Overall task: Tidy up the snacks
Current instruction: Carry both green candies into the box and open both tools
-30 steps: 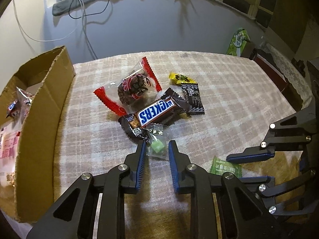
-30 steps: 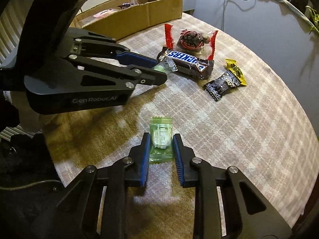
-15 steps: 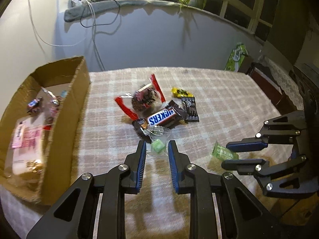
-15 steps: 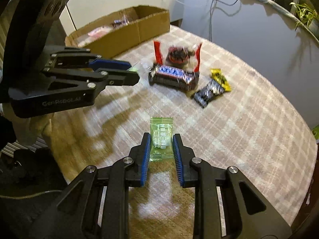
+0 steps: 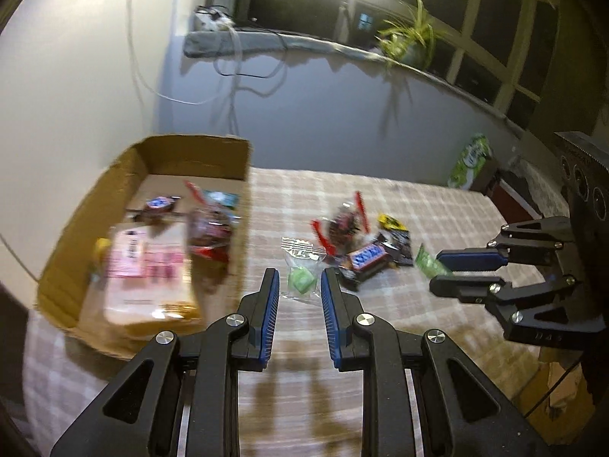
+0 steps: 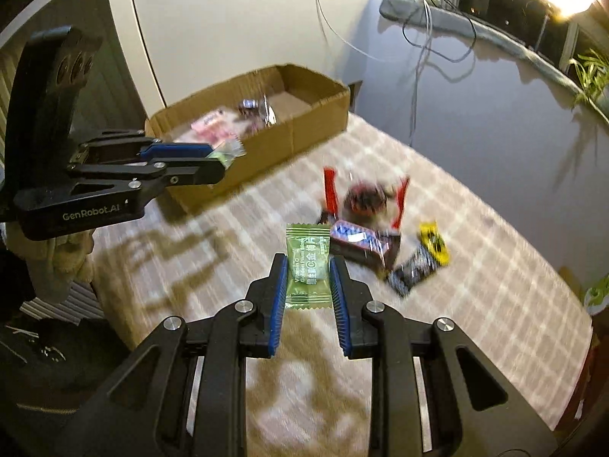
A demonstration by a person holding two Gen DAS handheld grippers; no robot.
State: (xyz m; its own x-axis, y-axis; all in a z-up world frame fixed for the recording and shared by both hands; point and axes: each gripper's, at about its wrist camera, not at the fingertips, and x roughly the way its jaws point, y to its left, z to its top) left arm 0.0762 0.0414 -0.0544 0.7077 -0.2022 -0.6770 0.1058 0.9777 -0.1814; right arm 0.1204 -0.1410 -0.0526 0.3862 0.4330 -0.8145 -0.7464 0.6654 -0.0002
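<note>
L gripper (image 5: 298, 283) is closed on a clear-wrapped green candy (image 5: 301, 281), pinched between the blue pads and held off the table; in the R wrist view that same gripper (image 6: 224, 162) hangs in front of the box (image 6: 266, 141) w/ a bit of green wrapper poking past its tips. R gripper (image 6: 307, 272) is clamped on a green sachet (image 6: 307, 266), upright between the pads, print partly legible, also clear of the cloth. Just beyond both sits the loose pile on the checked tablecloth (image 5: 437, 304): Snickers bar (image 5: 368, 261), red-ended cookie pack (image 5: 342, 224), black sachet (image 5: 399, 243), yellow sweet (image 5: 390, 221), all touching or overlapping. Box at table's far left edge holds a pink pack (image 5: 146, 262), another Snickers, a red-wrapped item; contents too blurred to read. Nothing lies between either gripper and the box opening. Whole L view is motion-smeared. Green bag (image 5: 472, 162) at far table edge, partly cut off by furniture. Plant (image 5: 409, 40) on sill, ring light glare up top, cables down the wall. Person hidden except cloth-like bulk under the L gripper.
</note>
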